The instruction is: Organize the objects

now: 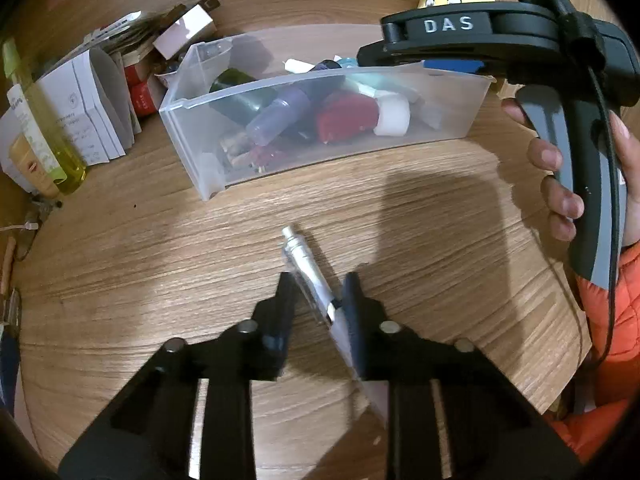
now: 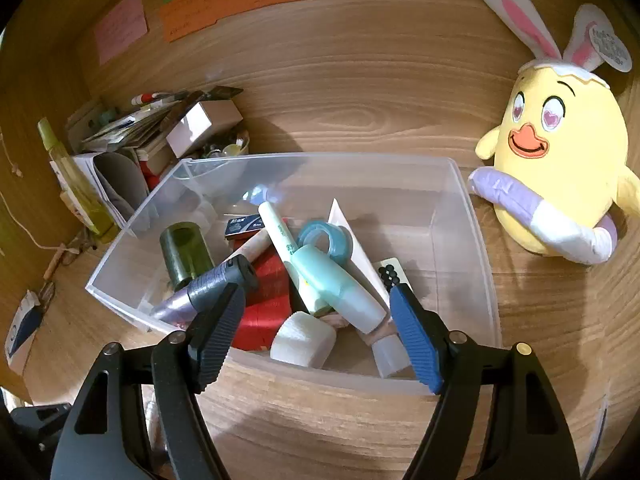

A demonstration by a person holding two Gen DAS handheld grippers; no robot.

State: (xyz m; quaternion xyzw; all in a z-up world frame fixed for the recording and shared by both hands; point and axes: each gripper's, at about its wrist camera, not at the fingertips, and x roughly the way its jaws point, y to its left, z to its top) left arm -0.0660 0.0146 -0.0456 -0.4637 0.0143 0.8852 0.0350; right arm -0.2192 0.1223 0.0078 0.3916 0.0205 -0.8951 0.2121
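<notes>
A: Where's the pen?

B: On the desk, in front of the clear bin, well apart from its near wall. The left gripper has its jaws closed on the barrel.

A: And the right gripper?

B: Jaws wide apart, empty, poised over the bin's near rim. Bare wood lies between pen and bin; clutter of boxes crowds the bin's left end, a plush chick its right.
</notes>
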